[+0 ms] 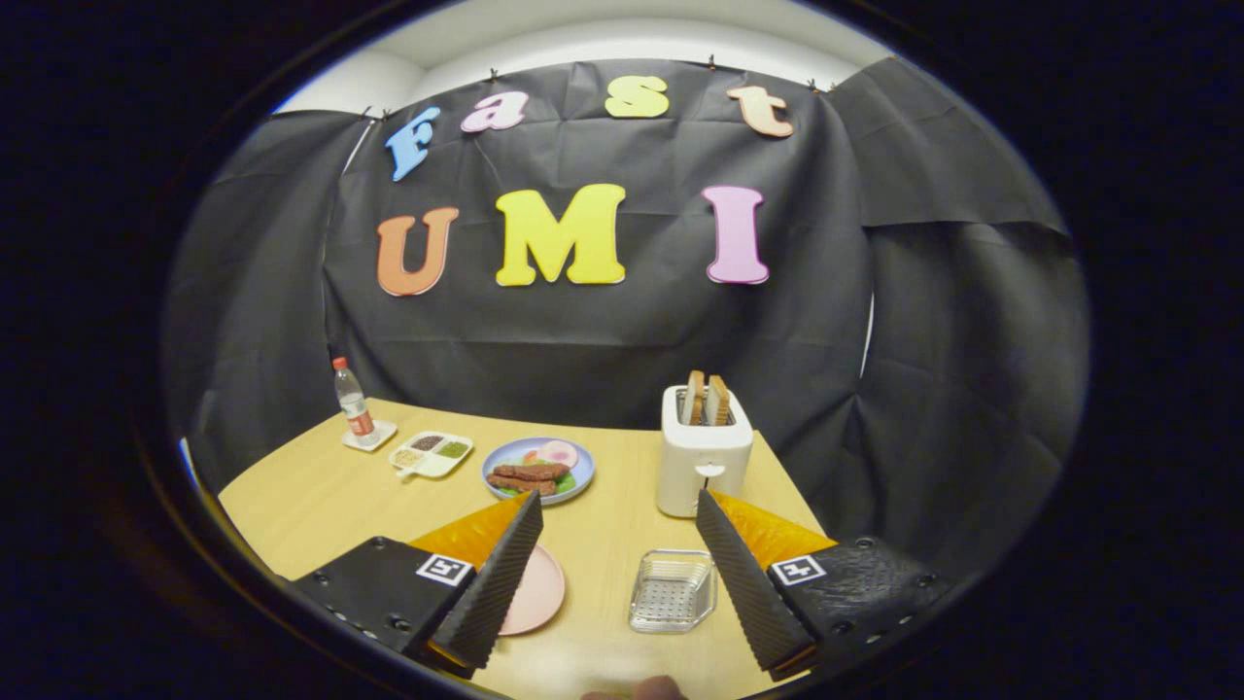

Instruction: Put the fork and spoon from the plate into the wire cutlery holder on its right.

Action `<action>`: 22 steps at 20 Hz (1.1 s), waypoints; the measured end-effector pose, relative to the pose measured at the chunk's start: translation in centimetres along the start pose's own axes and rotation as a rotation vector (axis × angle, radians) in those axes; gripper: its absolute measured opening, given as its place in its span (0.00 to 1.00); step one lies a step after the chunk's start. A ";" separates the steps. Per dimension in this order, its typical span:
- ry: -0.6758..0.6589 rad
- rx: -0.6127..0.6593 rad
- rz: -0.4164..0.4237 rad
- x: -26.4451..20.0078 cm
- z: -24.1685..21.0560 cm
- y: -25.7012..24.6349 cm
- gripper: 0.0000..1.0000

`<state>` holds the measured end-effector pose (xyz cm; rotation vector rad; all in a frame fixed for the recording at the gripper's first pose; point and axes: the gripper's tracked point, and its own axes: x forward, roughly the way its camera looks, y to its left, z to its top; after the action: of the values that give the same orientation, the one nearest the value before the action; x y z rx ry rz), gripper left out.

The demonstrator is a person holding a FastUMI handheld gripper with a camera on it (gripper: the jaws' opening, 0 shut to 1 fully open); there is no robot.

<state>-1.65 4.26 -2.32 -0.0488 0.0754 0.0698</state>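
Hovering above the wooden table (pixel 603 544), the gripper (pixel 619 574) holds its fingers wide apart with nothing between them. Just ahead, between the fingertips, lie the pink plate (pixel 537 590), partly covered by the left finger, and the wire cutlery holder (pixel 671 590) to its right, close against the right finger. The holder looks empty. No fork or spoon can be made out on the uncovered part of the plate; they may lie under the finger. Such cutlery would likely be light, stiff and slippery, lying flat, so a pinch across the narrow handle seems best. Beyond stand a white toaster (pixel 704 465) with bread, a blue plate of food (pixel 538 469), a sectioned tray (pixel 431 453) and a bottle (pixel 354 403).
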 end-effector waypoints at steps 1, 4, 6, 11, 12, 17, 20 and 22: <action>0.021 -0.009 0.007 0.1 -0.8 0.7 0.95; 0.065 -0.036 0.033 0.0 -2.7 2.8 0.96; 0.100 -0.051 0.061 -0.1 -4.2 4.6 0.96; 0.262 -0.064 0.107 0.8 -9.8 8.8 0.96; 0.285 -0.071 0.108 1.2 -10.6 9.4 0.96; 0.401 -0.084 0.087 3.3 -15.3 10.8 0.94; 0.464 -0.093 0.076 4.3 -17.5 11.2 0.82; 0.486 -0.112 0.075 5.1 -18.3 11.4 0.70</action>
<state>1.29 15.04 -21.47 -0.1739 0.5592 0.1361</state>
